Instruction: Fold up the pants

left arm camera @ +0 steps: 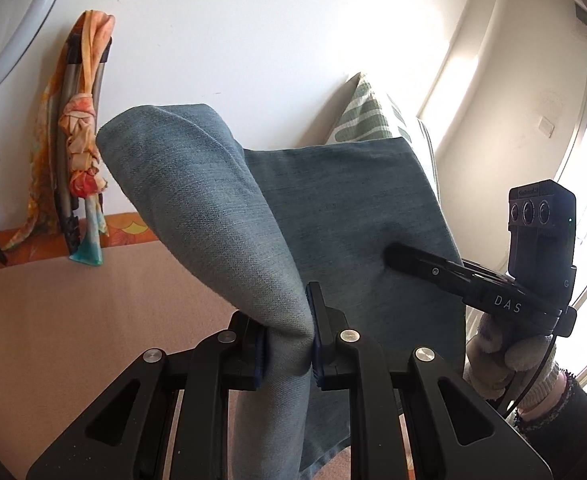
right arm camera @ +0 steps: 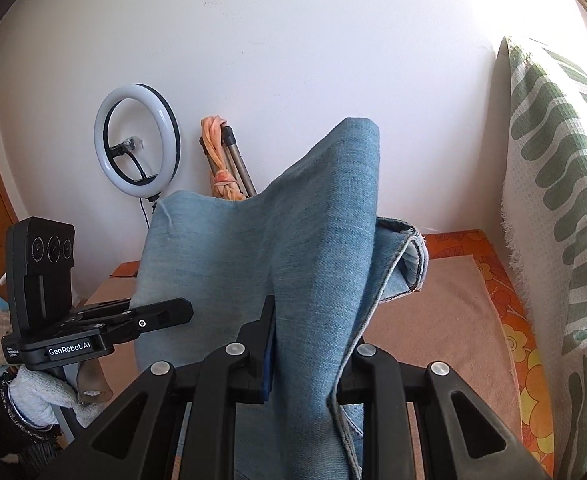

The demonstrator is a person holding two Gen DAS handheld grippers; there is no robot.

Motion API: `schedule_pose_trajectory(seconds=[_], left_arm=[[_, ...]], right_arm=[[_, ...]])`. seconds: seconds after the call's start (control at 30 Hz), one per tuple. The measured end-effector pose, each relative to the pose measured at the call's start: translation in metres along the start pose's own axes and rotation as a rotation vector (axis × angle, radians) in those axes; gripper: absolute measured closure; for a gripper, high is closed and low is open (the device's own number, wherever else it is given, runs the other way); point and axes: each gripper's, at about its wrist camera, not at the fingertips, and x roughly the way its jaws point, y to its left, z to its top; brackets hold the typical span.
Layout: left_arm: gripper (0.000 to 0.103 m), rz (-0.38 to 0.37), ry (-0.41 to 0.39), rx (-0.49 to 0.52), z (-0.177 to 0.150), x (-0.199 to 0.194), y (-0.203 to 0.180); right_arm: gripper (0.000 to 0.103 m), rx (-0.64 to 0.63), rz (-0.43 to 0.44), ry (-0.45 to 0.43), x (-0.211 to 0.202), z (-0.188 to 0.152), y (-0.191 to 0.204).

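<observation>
With the left gripper [left arm camera: 289, 344] and right gripper [right arm camera: 305, 356] each pinching the raised pants [left arm camera: 333, 208], the fold-over is under way; next, lay both held edges evenly onto the bed [left arm camera: 73, 304].

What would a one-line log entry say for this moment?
step: fold pants | left gripper: shut on jeans | right gripper: shut on jeans | jeans: lifted, hanging between both grippers above the mat
</observation>
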Motion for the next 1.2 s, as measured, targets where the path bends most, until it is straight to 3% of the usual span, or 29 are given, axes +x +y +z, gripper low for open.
schedule_pose_trajectory(seconds=[0.33, 0.73, 1.2], left_arm=[[0.088, 0.033, 0.025, -0.003, 0.012, 0.054, 0.026], [0.088, 0.093, 0.084, -0.008, 0.011, 0.109, 0.064], [0.087, 0.155, 0.103, -0.023, 0.008, 0.134, 0.084]], right_arm=[[0.083, 0.014, -0.011, 0.026, 0.062, 0.022, -0.032], [0.084, 0.011, -0.045, 0.107, 0.135, 0.025, -0.055], [0.083, -0.012, -0.151, 0.196, 0.187, 0.017, -0.074]])
